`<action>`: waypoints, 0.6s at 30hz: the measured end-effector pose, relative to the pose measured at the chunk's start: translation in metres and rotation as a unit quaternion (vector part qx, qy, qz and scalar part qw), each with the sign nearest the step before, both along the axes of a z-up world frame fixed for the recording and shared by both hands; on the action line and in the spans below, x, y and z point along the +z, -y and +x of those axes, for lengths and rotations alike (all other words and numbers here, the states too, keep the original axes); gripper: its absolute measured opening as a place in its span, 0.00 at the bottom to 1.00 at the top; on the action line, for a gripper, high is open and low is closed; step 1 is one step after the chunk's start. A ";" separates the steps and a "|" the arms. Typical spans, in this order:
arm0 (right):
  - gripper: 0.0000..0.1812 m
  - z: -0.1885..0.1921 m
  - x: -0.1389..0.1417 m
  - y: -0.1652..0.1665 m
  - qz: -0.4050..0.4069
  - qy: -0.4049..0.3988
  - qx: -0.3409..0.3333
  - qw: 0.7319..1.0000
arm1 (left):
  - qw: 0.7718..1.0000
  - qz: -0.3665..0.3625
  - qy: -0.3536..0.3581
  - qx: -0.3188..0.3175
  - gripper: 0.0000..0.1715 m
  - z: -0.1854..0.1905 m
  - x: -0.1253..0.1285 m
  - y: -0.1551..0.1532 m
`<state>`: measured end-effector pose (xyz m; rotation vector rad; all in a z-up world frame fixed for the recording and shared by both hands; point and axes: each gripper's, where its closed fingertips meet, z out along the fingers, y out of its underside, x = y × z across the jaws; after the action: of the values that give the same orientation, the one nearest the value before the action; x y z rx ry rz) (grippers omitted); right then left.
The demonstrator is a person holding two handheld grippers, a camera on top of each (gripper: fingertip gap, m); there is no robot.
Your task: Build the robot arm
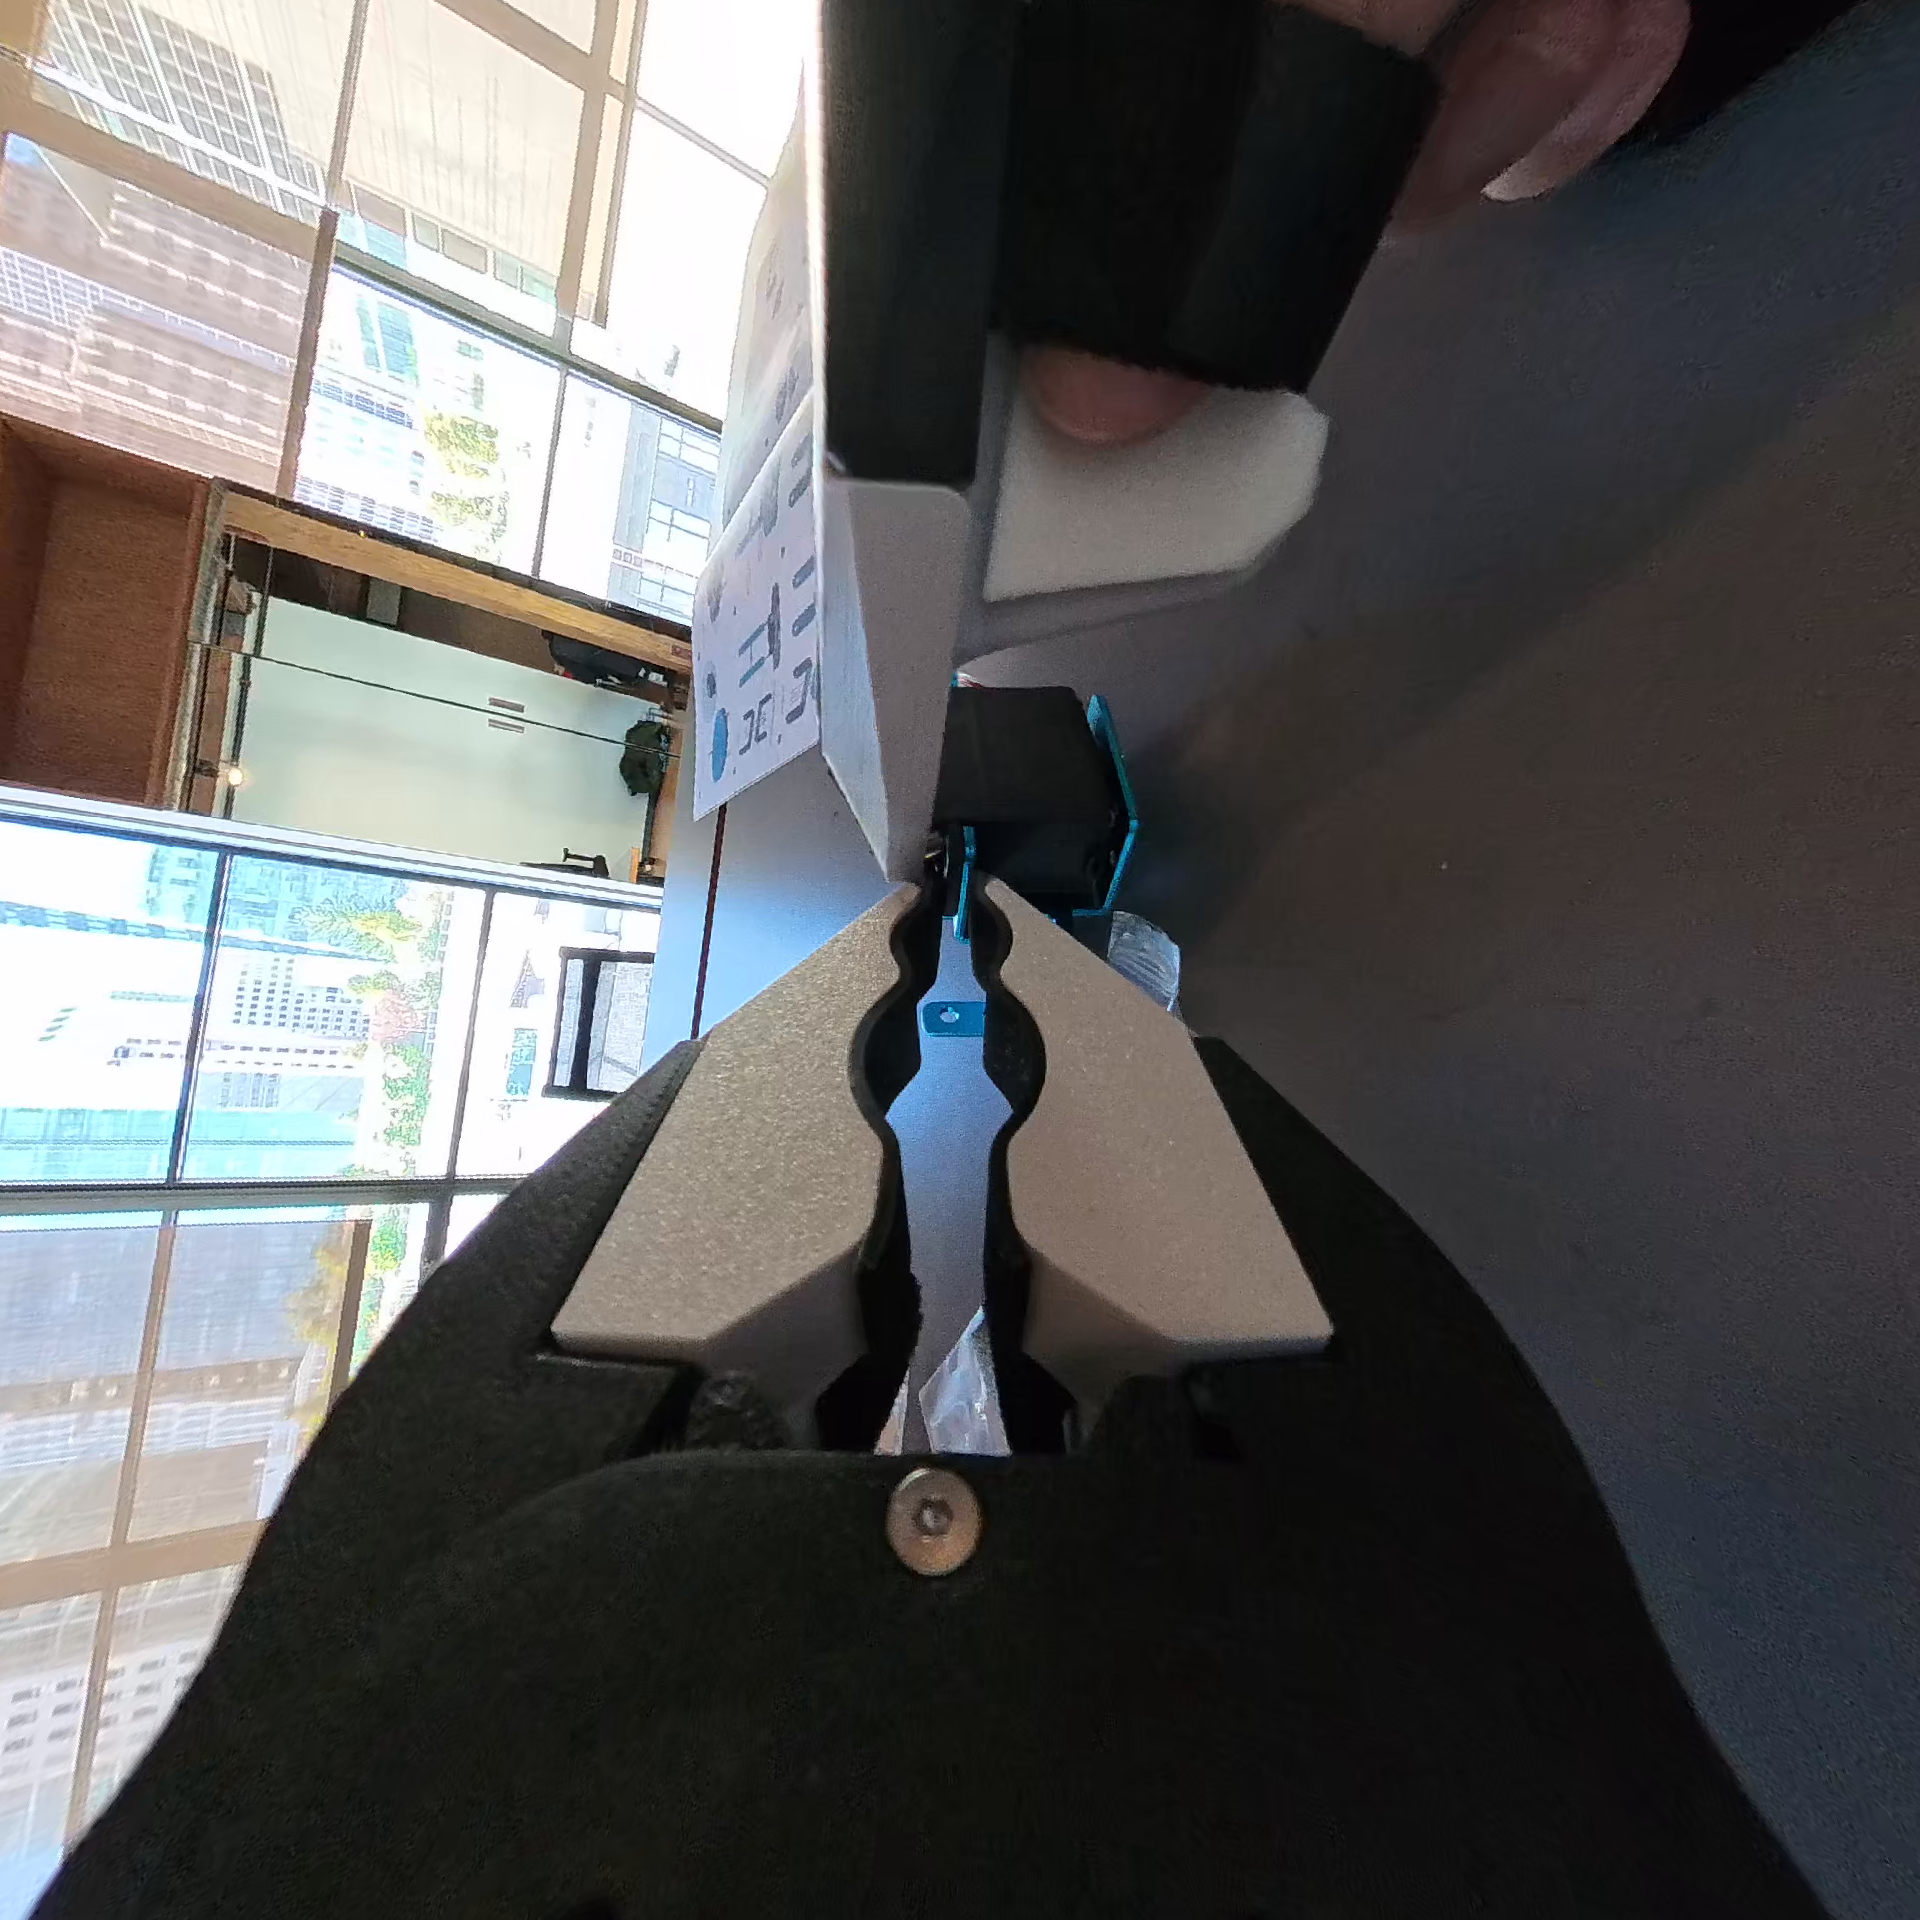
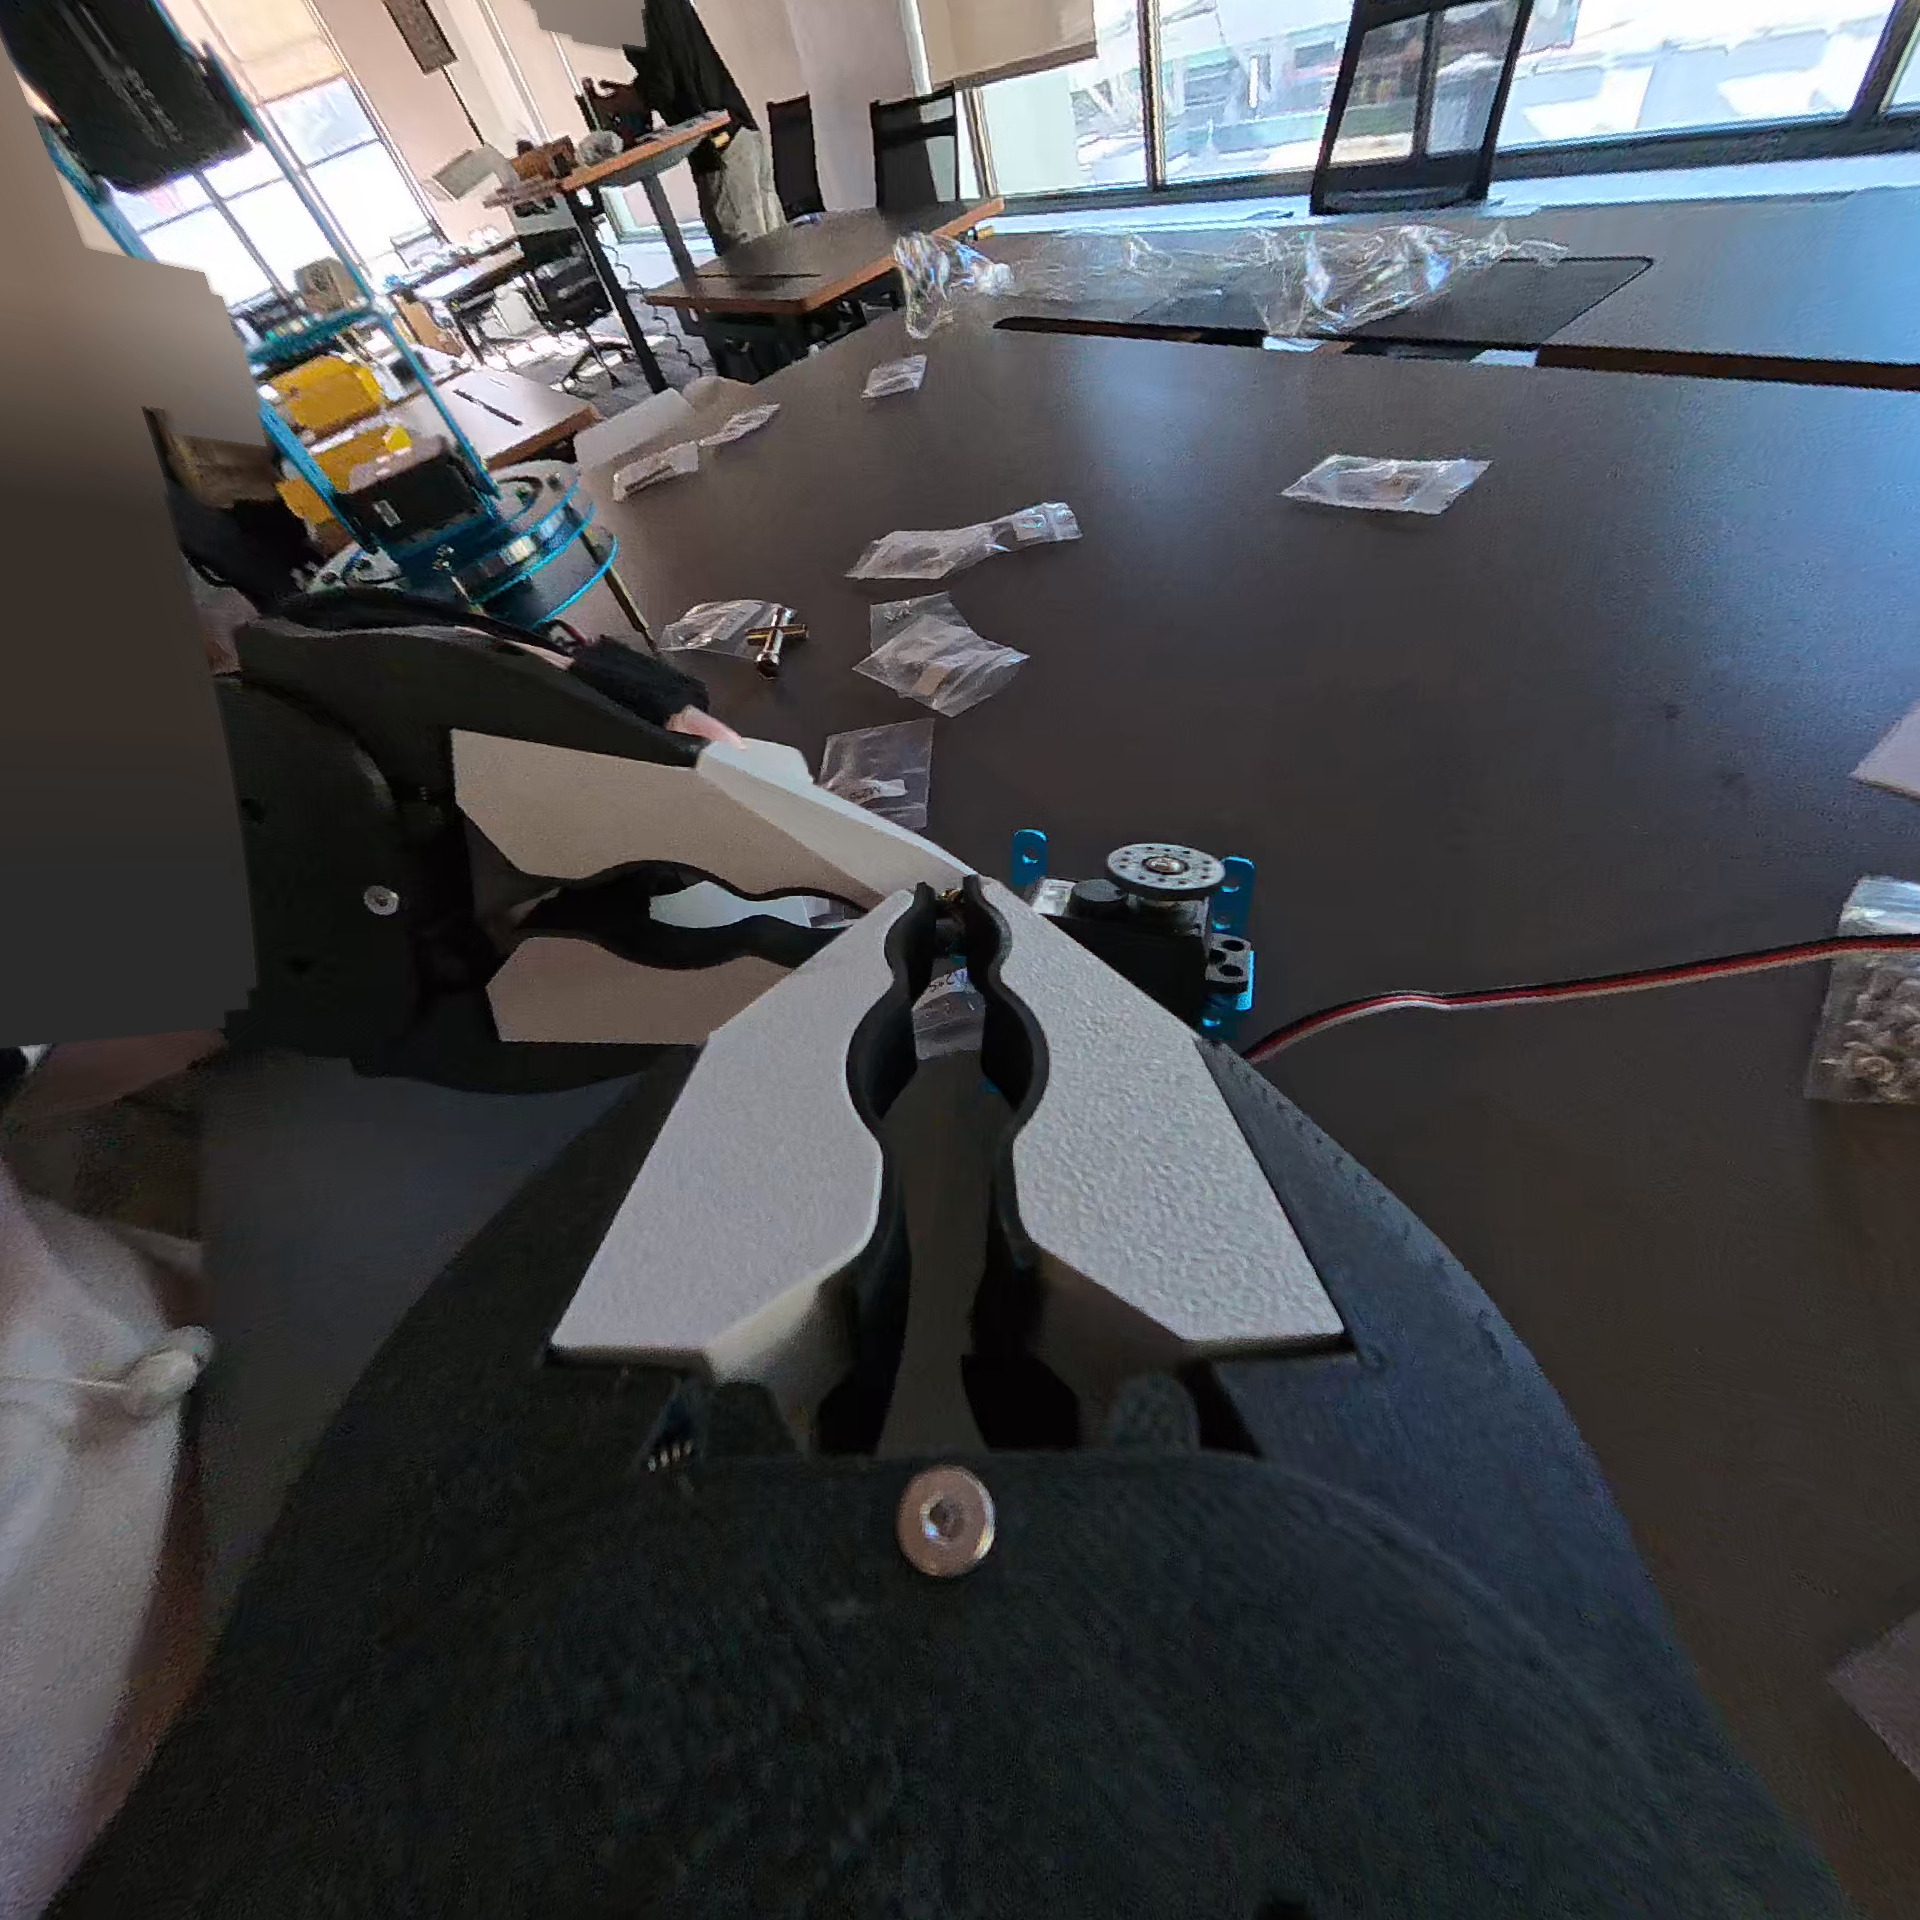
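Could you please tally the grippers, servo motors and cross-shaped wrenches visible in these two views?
Grippers: 2, left gripper and right gripper
Servo motor: 1
Cross-shaped wrench: 1
Total: 4

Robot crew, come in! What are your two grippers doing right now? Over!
Right gripper nearly closed, tips at the black servo in its blue bracket. Left gripper alongside, tips meeting there too. Small parts bags scattered on dark table.
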<state>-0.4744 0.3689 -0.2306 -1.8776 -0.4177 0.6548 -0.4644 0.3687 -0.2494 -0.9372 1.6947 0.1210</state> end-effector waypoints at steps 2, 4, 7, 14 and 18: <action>0.03 0.000 -0.001 0.000 0.001 0.013 -0.003 1.000 | 1.000 -0.001 0.000 0.000 0.02 0.000 0.000 0.000; 0.03 0.001 -0.001 0.001 0.003 0.023 -0.009 1.000 | 1.000 0.001 -0.001 -0.001 0.02 0.000 -0.001 0.001; 0.03 0.003 -0.004 0.001 0.012 0.058 -0.014 0.998 | 1.000 0.004 -0.005 -0.003 0.03 0.001 -0.002 0.002; 0.04 0.004 -0.006 0.002 0.011 0.111 -0.003 0.994 | 1.000 0.012 -0.009 -0.004 0.03 0.002 -0.003 0.002; 0.04 0.004 -0.006 0.003 0.012 0.124 0.003 0.992 | 1.000 0.014 -0.010 -0.004 0.03 0.001 -0.003 0.002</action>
<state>-0.4705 0.3662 -0.2371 -1.9431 -0.5891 0.4182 -0.4630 0.3668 -0.2523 -0.9116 1.7116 0.1492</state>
